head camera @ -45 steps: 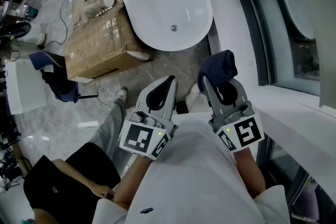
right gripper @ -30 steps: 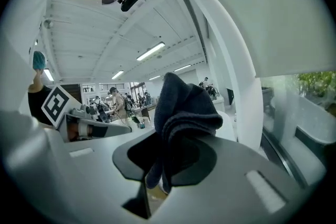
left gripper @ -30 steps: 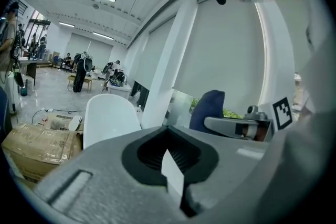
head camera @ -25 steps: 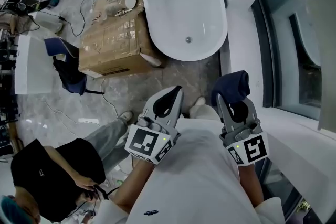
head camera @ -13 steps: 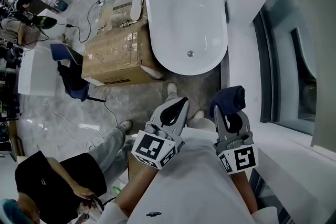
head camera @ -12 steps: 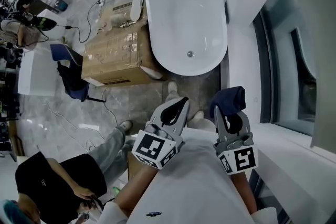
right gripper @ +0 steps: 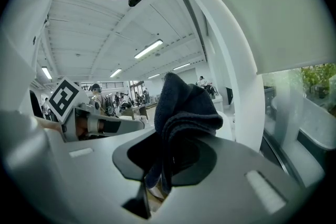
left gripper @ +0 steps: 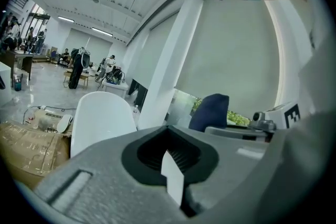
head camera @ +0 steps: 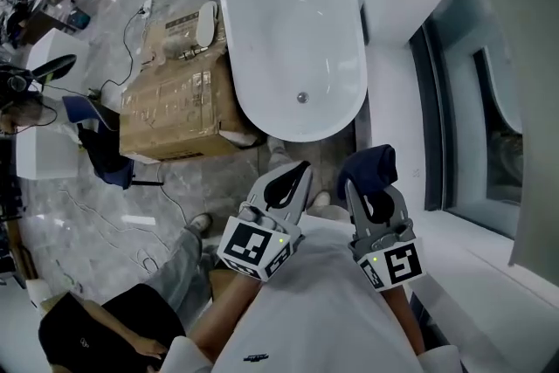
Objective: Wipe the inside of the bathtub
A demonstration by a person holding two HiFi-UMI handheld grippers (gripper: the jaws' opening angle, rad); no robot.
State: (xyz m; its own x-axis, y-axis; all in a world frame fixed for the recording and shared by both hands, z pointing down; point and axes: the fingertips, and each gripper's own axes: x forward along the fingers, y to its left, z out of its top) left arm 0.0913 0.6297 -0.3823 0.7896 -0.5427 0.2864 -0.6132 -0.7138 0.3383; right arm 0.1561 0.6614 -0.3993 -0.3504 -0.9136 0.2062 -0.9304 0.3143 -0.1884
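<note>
A white oval bathtub (head camera: 288,22) with a small drain (head camera: 302,98) stands on the floor ahead of me; its near end also shows in the left gripper view as the bathtub (left gripper: 100,118). My right gripper (head camera: 365,181) is held near my chest, shut on a folded dark blue cloth (head camera: 370,164), which sticks up from the jaws as the cloth (right gripper: 184,113). My left gripper (head camera: 293,177) is beside it, jaws closed together with nothing between them. Both grippers are well short of the tub.
A cardboard box (head camera: 175,109) stands against the tub's left side, with fittings and a white object (head camera: 206,24) on top. A white ledge and window (head camera: 454,100) run along the right. A dark chair (head camera: 96,144) and cables lie left. A seated person (head camera: 105,336) is at lower left.
My view has moved closer to the tub, which now sits more central. Both grippers stay near my chest, the right still holding the cloth.
</note>
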